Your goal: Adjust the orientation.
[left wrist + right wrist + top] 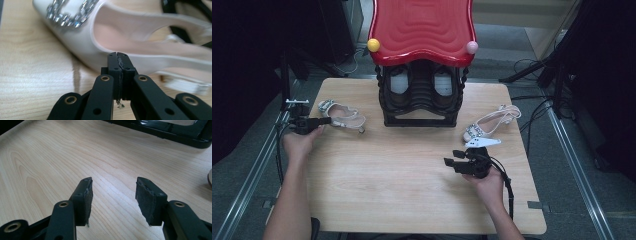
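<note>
The left gripper (117, 56) is closed tight, right against the side of a white shoe (105, 37) near the table's (412, 165) left edge. The shoe is laid flat, its long side across the table, toe pointed left. The right gripper (113, 192) is held open over bare wood, with nothing in it.

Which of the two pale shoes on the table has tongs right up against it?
The shoe at the table's left edge: the shut left tongs point into its side. The other shoe, right of the black rack, lies apart from the open right tongs.
</note>
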